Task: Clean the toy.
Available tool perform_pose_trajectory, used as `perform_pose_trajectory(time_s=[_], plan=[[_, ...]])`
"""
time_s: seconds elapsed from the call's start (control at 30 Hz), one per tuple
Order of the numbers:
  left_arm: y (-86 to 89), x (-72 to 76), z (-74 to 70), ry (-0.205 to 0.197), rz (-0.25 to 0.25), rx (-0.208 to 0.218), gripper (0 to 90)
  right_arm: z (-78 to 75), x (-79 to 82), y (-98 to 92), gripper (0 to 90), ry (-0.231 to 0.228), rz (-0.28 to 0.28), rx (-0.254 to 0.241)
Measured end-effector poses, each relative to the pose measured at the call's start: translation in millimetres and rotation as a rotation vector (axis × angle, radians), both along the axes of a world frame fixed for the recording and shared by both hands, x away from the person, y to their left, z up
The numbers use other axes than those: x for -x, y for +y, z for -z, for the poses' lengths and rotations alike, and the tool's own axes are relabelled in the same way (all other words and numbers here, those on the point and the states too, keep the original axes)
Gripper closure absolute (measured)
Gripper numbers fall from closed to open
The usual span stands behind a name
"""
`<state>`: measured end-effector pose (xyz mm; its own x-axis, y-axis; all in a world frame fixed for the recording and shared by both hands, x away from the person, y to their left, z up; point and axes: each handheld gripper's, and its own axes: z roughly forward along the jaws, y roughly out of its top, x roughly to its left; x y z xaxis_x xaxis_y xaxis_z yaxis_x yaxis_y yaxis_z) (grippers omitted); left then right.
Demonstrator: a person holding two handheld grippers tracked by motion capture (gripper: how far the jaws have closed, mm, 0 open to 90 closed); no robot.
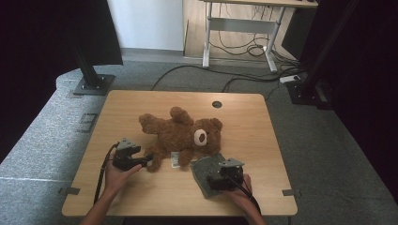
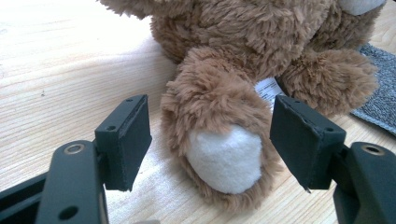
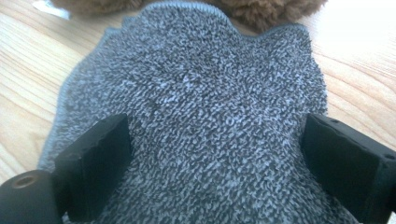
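Left gripper [image 2: 210, 140] spread around the teddy bear's [image 1: 180, 133] foot; right gripper [image 3: 215, 163] spread over the grey cloth [image 3: 196, 107], near right.

Bear head [image 2: 359, 4]: cut by top edge, left gripper view; only muzzle patch corner shows.
Label [image 2: 268, 89]: mostly hidden behind near leg [image 2: 219, 126]; print too small to read.
Grey cloth [image 3: 196, 116]: near end cut by bottom edge, right gripper view; far edge tucked under bear [image 3: 261, 9].
Forearms [image 1: 101, 211]: cut by bottom edge, high view.
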<state>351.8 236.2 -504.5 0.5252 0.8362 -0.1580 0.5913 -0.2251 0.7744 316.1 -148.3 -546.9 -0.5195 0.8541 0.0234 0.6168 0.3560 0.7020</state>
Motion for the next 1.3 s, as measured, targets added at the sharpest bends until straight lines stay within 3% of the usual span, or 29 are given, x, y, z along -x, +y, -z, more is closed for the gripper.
perform_pose_trajectory(time_s=[0.13, 0.23, 0.33, 0.37, 0.43, 0.47, 0.57, 0.7, 0.73, 0.87, 1.17, 1.3], plan=[[0.5, 0.3, -0.7, 0.0, -0.001, 0.001, 29.1, 0.6, -0.3, 1.3, 8.4, 0.004, 0.005, 0.021], [-0.1, 0.5, -1.5, 0.001, 0.003, 0.004, 29.3, -1.5, 0.3, 1.5, 16.9, 0.017, -0.003, 0.03], [-1.2, 0.4, -1.6, 0.001, 0.004, 0.002, 29.5, -3.4, 2.9, -1.3, 31.7, 0.005, -0.008, 0.025], [-1.2, 0.4, -1.6, 0.001, 0.004, 0.002, 29.5, -3.4, 2.9, -1.3, 31.7, 0.005, -0.008, 0.025], [-2.0, 0.3, -1.9, 0.001, 0.008, 0.003, 29.5, -4.0, 5.2, -3.3, 45.5, -0.008, 0.003, 0.015], [-2.4, 0.2, -2.7, -0.001, 0.009, 0.001, 29.6, -3.9, 6.4, -4.8, 58.5, -0.023, 0.008, 0.008], [-2.6, 0.2, -4.7, -0.006, 0.009, 0.007, 29.6, -4.1, 6.7, -5.4, 66.8, -0.025, -0.003, 0.001], [-2.4, -0.5, -6.8, -0.011, 0.01, 0.009, 29.6, -4.4, 5.7, -7.5, 69.8, -0.017, -0.017, -0.019], [-1.8, -2.2, -8.4, -0.012, 0.012, 0.012, 29.6, -4.5, 4.2, -12.3, 71.0, -0.005, -0.036, -0.057], [0.8, -7.1, -14.3, -0.022, 0.001, 0.027, 29.6, -4.4, 2.0, -22.1, 71.9, 0.021, -0.056, -0.129], [7.7, -18.8, -27.4, -0.04, -0.021, 0.038, 29.6, -11.9, 5.9, -25.5, 72.1, -0.023, -0.083, -0.143], [10.3, -32.3, -34.3, -0.031, -0.024, 0.042, 28.8, -12.6, 5.8, -27.1, 72.2, -0.026, -0.082, -0.15]])
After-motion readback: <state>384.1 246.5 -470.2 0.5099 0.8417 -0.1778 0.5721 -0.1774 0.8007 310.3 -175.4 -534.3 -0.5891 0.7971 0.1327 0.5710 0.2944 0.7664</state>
